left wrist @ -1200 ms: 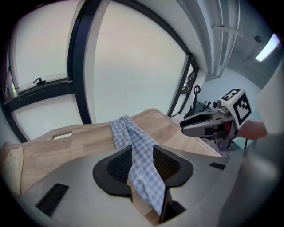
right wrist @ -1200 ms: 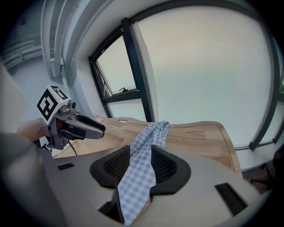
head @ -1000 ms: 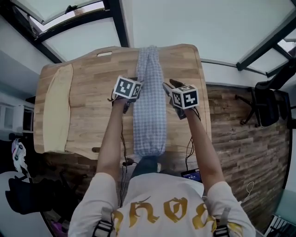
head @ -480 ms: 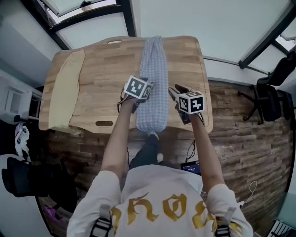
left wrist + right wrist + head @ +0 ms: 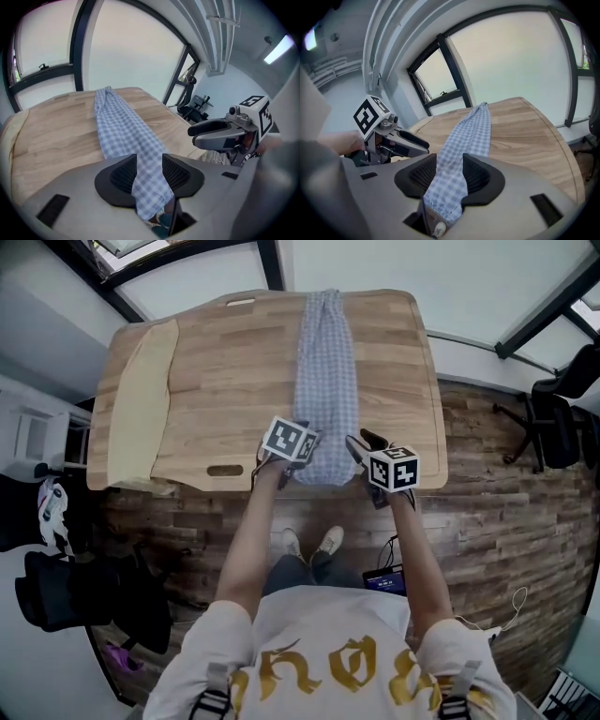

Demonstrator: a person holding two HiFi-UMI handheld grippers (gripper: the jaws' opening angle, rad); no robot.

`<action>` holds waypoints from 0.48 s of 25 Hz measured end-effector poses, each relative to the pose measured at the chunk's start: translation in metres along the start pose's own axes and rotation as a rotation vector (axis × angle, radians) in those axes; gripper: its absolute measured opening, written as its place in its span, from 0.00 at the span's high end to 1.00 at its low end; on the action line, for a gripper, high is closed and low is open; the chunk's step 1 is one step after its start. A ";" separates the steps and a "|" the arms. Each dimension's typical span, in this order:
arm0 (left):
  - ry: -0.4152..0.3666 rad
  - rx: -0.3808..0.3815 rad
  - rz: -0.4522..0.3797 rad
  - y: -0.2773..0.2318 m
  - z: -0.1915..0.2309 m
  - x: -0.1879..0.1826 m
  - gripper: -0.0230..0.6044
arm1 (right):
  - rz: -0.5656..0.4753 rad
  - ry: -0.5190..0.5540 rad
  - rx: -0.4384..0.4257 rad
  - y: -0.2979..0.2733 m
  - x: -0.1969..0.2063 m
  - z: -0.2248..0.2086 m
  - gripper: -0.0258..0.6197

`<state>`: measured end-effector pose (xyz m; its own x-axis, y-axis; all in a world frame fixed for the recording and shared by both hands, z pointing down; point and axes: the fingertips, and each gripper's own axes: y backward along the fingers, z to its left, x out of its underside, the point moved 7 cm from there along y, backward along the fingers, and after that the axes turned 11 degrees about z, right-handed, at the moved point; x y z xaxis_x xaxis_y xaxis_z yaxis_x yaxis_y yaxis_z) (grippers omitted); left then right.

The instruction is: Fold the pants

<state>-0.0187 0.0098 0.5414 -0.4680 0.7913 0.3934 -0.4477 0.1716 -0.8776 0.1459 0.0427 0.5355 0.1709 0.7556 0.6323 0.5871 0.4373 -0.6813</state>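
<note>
Pants [image 5: 325, 381], soft, light checked cloth lying lengthwise down the table's [image 5: 225, 371] middle, are pinched at its near edge by my left gripper [image 5: 149, 171] and right gripper [image 5: 450, 173], the right's jaws just eased wider with cloth between them; I'd hold those end corners.

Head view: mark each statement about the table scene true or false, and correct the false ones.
1. The checked pants lie stretched lengthwise on the wooden table. True.
2. A pale yellow cloth lies along the table's left edge. True.
3. The pants are folded into a square. False: they form one long, narrow strip.
4. The left gripper is empty, at the table's far end. False: it is at the near end, jaws closed on the pants.
5. A dark office chair stands left of the table. False: it stands to the right.
</note>
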 end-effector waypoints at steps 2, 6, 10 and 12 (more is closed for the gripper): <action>-0.014 0.041 0.020 -0.011 -0.004 0.016 0.70 | 0.018 -0.025 -0.004 -0.007 0.020 0.002 0.68; -0.079 0.120 0.078 -0.029 -0.019 0.053 0.68 | 0.063 -0.064 -0.023 -0.014 0.060 0.015 0.68; -0.101 0.174 0.122 -0.039 -0.027 0.090 0.67 | 0.110 -0.074 -0.027 -0.017 0.096 0.030 0.67; -0.100 0.192 0.143 -0.042 -0.029 0.106 0.67 | 0.130 -0.090 -0.032 -0.018 0.110 0.036 0.67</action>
<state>-0.0274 0.1034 0.6125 -0.6053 0.7361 0.3029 -0.5038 -0.0597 -0.8617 0.1259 0.1354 0.6043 0.1765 0.8463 0.5025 0.5897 0.3179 -0.7425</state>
